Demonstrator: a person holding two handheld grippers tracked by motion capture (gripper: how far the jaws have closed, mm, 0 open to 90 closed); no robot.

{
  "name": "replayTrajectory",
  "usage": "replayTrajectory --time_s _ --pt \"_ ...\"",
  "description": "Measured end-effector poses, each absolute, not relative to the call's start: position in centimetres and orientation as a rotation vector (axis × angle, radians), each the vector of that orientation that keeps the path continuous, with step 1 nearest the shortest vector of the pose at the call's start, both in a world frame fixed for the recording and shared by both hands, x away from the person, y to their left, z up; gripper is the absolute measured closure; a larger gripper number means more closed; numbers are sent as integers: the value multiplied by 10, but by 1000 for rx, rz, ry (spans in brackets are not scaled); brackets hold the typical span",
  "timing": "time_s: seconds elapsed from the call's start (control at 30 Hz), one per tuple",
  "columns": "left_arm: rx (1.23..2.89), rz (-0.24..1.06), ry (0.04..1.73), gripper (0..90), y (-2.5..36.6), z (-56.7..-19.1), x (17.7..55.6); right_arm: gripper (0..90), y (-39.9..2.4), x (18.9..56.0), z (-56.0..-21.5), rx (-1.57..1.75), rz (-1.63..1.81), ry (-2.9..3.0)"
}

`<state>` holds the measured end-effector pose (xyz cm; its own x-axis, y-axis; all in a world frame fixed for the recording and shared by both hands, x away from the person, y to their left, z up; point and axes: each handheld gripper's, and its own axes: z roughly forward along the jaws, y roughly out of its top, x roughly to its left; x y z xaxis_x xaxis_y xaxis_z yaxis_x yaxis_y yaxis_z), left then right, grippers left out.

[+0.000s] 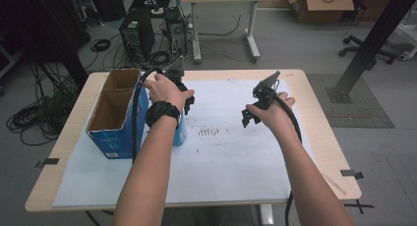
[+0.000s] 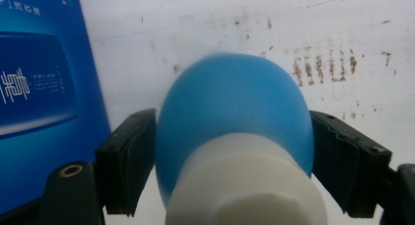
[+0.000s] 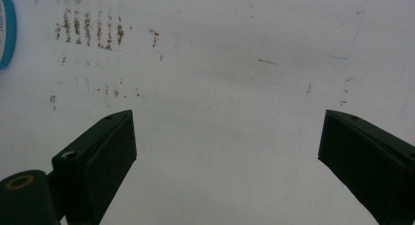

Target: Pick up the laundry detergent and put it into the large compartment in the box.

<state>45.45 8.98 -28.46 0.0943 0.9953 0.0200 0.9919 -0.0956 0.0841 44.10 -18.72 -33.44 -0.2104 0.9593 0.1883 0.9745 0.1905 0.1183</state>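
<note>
A blue bottle (image 2: 235,93) with a white cap (image 2: 244,186) stands on the white sheet, right beside the blue box; in the high view its body (image 1: 180,133) peeks out under my left hand. My left gripper (image 2: 235,120) comes down on it from above and is shut on it, one pad against each side of its rounded shoulder. In the high view the left gripper (image 1: 183,94) is largely covered by the hand. My right gripper (image 1: 252,115) hovers open over the sheet to the right, with nothing between its jaws (image 3: 227,117).
An open-topped blue cardboard box (image 1: 115,137) with two compartments stands at the table's left, its printed side (image 2: 39,88) close to the bottle. A white sheet (image 1: 231,167) covers most of the wooden table and bears brown smudges (image 1: 209,131). Cables trail from both grippers.
</note>
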Motion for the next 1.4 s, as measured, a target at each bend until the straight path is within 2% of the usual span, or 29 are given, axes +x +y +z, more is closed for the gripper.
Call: replayTrajectory --time_s 0.77,1.4 --pt "2291 120 2087 365 90 -283 456 72 -189 440 -335 -1923 -324 -2371" --pt "2289 106 2106 371 90 -282 457 73 -190 440 -337 -1922 -327 -2365"
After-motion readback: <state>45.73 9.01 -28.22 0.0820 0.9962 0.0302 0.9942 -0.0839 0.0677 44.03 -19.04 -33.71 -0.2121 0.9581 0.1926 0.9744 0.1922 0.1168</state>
